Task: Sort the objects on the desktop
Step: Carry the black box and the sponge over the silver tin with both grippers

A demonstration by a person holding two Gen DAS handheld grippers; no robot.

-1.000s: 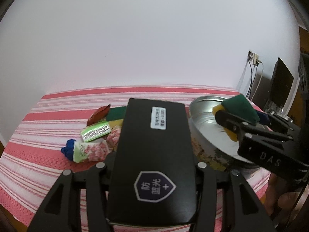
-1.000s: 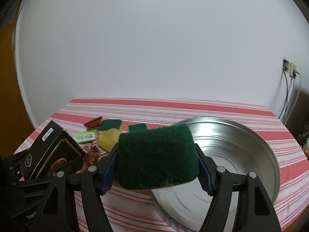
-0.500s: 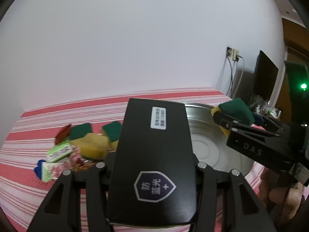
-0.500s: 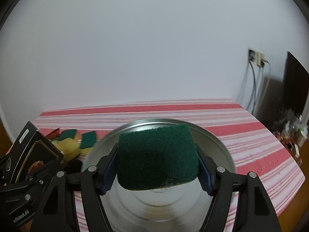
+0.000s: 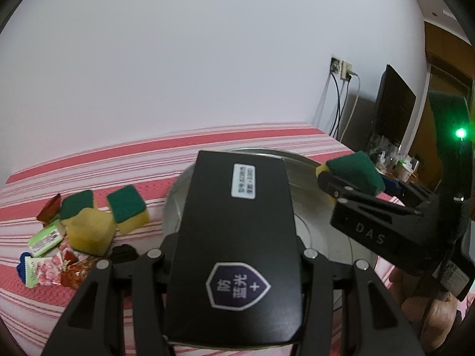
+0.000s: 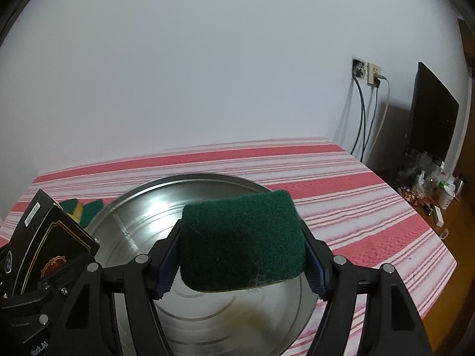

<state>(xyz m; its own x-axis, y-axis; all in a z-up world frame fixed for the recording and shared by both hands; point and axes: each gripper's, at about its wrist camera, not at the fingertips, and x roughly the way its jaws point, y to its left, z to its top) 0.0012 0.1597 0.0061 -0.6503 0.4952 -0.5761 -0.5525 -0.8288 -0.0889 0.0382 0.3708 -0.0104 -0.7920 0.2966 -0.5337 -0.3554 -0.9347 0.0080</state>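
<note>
Steel fills the middle of both views: a wide metal basin (image 6: pixel 204 267) sits on the red-and-white striped cloth (image 6: pixel 341 184), and what shows of its floor looks bare, so by my judgement nothing has been sorted into it yet. The right gripper (image 6: pixel 242 255) pinches a green scouring sponge (image 6: pixel 242 237) between its blue pads, held above the basin at centre frame; in the left wrist view the same sponge (image 5: pixel 354 172) shows a yellow underside at right of centre. The left gripper (image 5: pixel 234 255) clamps a black box (image 5: pixel 237 222), which hangs over the basin's near left rim. Both loads seem about to be released, though whether both belong in the basin I cannot tell. Left to sort, in the lower left of the left wrist view, are three more yellow-and-green sponges (image 5: pixel 89 231) and a heap of sweet wrappers (image 5: pixel 47 255), lying just beside the basin. Writing: the box bears a shield badge reading 防蓝光+ and a small white sticker too fine to read; the right gripper's body is marked DAS.
</note>
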